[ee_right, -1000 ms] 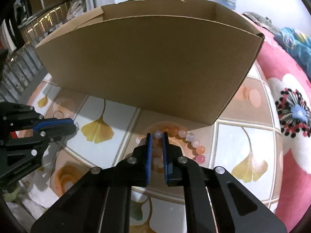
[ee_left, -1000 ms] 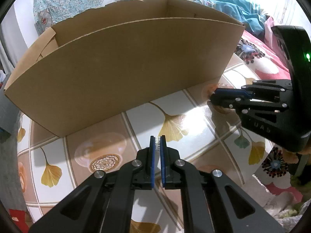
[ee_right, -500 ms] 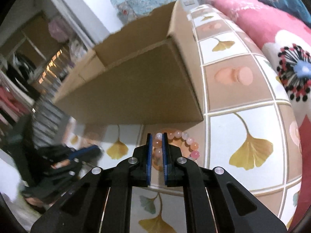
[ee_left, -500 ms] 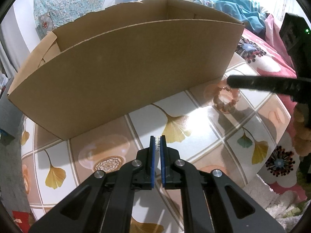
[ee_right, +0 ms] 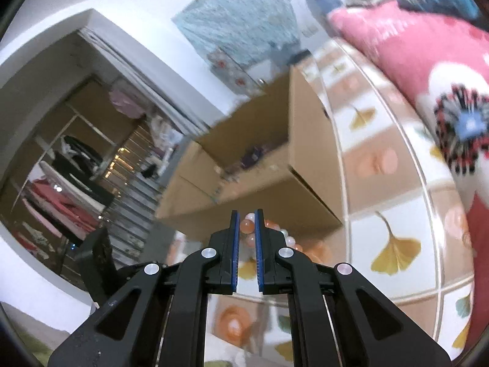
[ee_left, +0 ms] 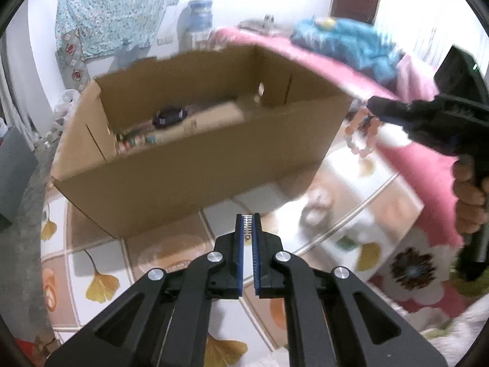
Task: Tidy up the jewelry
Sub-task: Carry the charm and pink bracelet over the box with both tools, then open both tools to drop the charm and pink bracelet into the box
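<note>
Lifted off the tablecloth where it was lying 1 second ago, the beaded bracelet (ee_left: 362, 136) is now hanging in the air just beside the cardboard box (ee_left: 195, 153), near its open top corner. It is dangling from the right gripper (ee_right: 247, 224), whose blue pads (ee_right: 234, 244) are pinching 1 or 2 beads. Further from the box, the left gripper (ee_left: 248, 229) is hovering above the tablecloth (ee_left: 101, 263), pressed together on a small silver toothed piece (ee_left: 248, 228), probably a clip. Inside the box, a dark item (ee_left: 169, 116) and some small colourful things are lying along the bottom. For a clean drop, the right gripper is best carrying the loop fully over the rim before easing its pinch, keeping the beads from catching on the wall.
</note>
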